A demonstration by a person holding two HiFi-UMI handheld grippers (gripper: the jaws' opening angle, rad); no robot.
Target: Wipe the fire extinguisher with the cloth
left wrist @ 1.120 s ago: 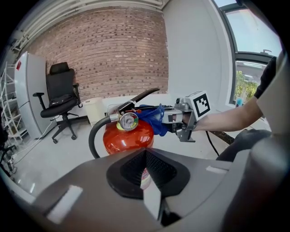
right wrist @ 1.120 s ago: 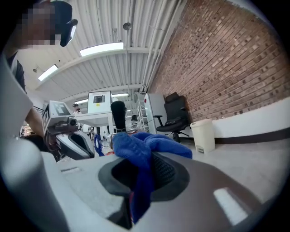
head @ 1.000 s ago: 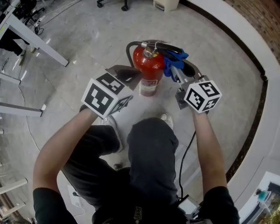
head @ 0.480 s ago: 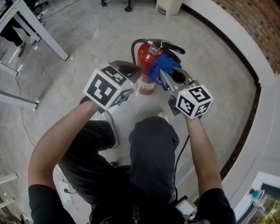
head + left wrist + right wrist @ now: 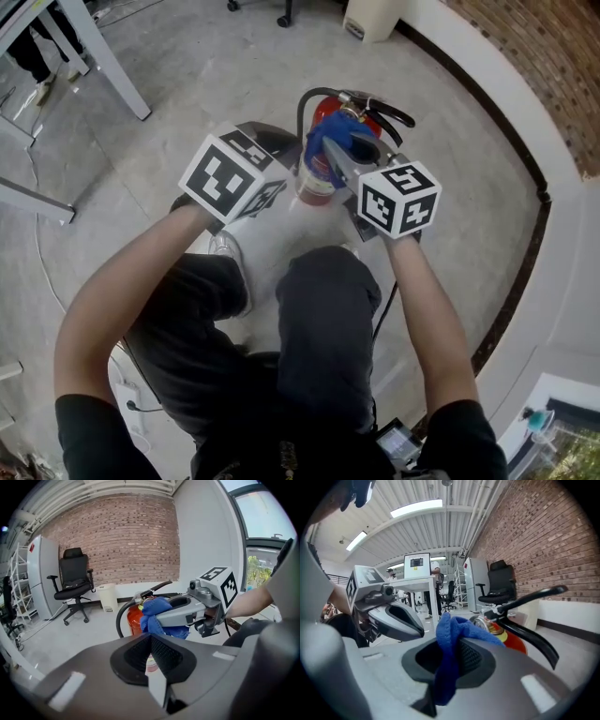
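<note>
A red fire extinguisher stands upright on the floor in front of my knees, its black handle and hose on top. My right gripper is shut on a blue cloth, which lies against the extinguisher's upper part below the handle. In the right gripper view the cloth hangs out between the jaws, next to the extinguisher's neck. My left gripper is shut and holds nothing, just left of the cylinder. In the left gripper view its jaws point at the extinguisher and the cloth.
A white bin stands by the curved wall beyond the extinguisher. An office chair is off to the left by the brick wall. A white table leg is at the upper left. My legs take up the near floor.
My right gripper has carried the blue cloth leftwards from the extinguisher's right side onto its upper part. The left gripper has shifted a little closer to the cylinder.
</note>
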